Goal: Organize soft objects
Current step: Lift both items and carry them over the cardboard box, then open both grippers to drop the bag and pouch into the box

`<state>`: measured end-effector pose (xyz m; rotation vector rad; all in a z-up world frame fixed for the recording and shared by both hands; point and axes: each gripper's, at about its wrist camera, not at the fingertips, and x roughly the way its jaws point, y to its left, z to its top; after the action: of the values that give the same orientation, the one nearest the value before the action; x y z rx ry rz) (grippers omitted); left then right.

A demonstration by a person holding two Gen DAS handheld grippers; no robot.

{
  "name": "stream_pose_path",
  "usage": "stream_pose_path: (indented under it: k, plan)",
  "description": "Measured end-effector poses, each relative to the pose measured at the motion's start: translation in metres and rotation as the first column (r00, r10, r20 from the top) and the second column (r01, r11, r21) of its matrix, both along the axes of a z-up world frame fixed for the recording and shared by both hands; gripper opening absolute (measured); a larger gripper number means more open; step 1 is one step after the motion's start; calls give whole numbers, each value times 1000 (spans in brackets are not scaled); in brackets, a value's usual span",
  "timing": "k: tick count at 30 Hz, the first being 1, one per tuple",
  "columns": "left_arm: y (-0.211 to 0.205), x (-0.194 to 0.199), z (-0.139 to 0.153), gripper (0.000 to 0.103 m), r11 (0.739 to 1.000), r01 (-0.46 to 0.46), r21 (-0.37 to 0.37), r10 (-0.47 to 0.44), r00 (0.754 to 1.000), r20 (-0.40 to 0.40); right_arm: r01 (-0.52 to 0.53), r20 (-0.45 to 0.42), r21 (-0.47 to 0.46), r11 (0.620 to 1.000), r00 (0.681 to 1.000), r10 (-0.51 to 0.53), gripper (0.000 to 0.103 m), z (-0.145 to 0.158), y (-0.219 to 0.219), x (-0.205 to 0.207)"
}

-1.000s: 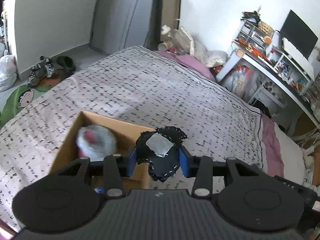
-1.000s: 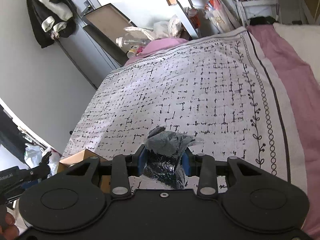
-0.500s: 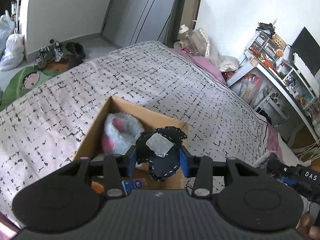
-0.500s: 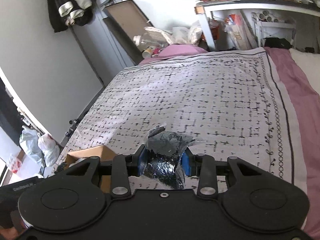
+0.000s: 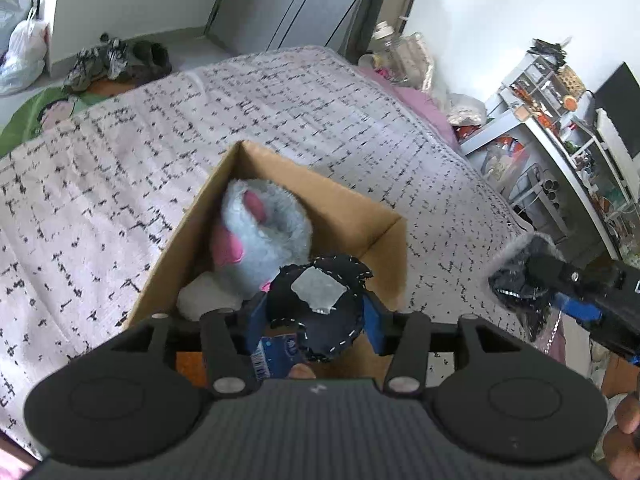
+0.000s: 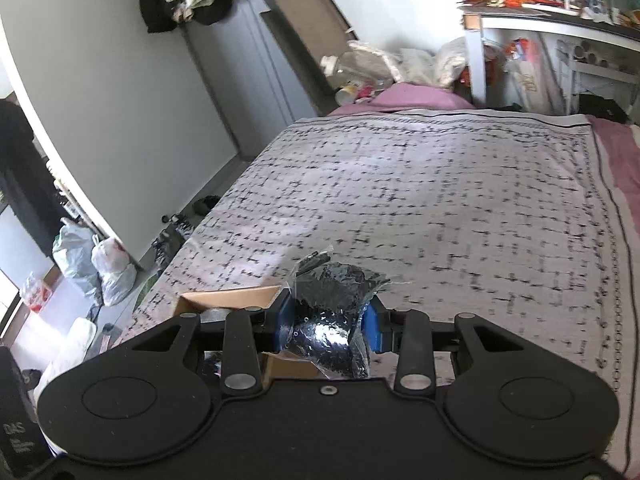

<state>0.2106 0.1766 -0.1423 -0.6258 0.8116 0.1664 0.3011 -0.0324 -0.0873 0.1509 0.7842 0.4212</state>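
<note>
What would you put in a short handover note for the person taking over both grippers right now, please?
Left gripper: shut on a dark stitched felt piece with a grey patch, held above the open cardboard box.
Right gripper: shut on a black item in a clear bag, held above the patterned bedspread, beside the box.
Done: a grey-and-pink plush and a few smaller items already lie in the box.
Left: probably release the felt piece into the box, then bring the bagged item over and drop it in too.
</note>
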Motion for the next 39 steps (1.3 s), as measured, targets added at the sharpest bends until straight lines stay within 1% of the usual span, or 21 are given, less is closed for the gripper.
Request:
stream_pose_path:
  k: [2,6,14,17,20,22,24,30,36,38,39]
  plan:
    - [5,1,-5,54,1000,-5,-18,5,1000,-25,-17,-5,-5,1000,1000,17,36,-2,12,0]
    - [14,0,-12,59,998,-15,-65,13,999,-36,-43,-16,-21,999,999,42,36,-4,32,0]
    - [25,-4,-10,59,996,-42,-82,40,999,-22,-64,-36,-37,997,997,62,37,-9,56,1]
    - [27,-6,-10,59,995,-52,-85,50,998,-25,-70,-46,-30,997,997,68,37,-11,63,3]
    - [29,-7,-8,59,994,-61,-86,59,998,-23,-77,-55,-34,996,996,75,40,-13,71,6]
    - [31,-7,-7,59,995,-63,-80,62,998,-21,-80,-64,-36,996,995,77,48,-14,73,6]
    - [32,-9,-7,59,995,-68,-77,66,998,-21,-80,-61,-31,996,995,78,51,-13,72,5]
    - [33,-10,-5,59,995,-77,-70,75,997,-20,-67,-57,-16,998,996,66,51,-5,58,0]
    - [30,-12,3,59,996,-73,-49,71,997,-35,-30,-75,12,999,997,30,51,2,31,-8]
    - [27,-12,8,60,997,-73,-38,71,997,-42,-16,-78,17,1000,997,18,55,4,21,-11]
    - [26,-12,12,60,997,-70,-33,68,997,-44,-11,-75,18,1000,997,13,59,6,16,-13]
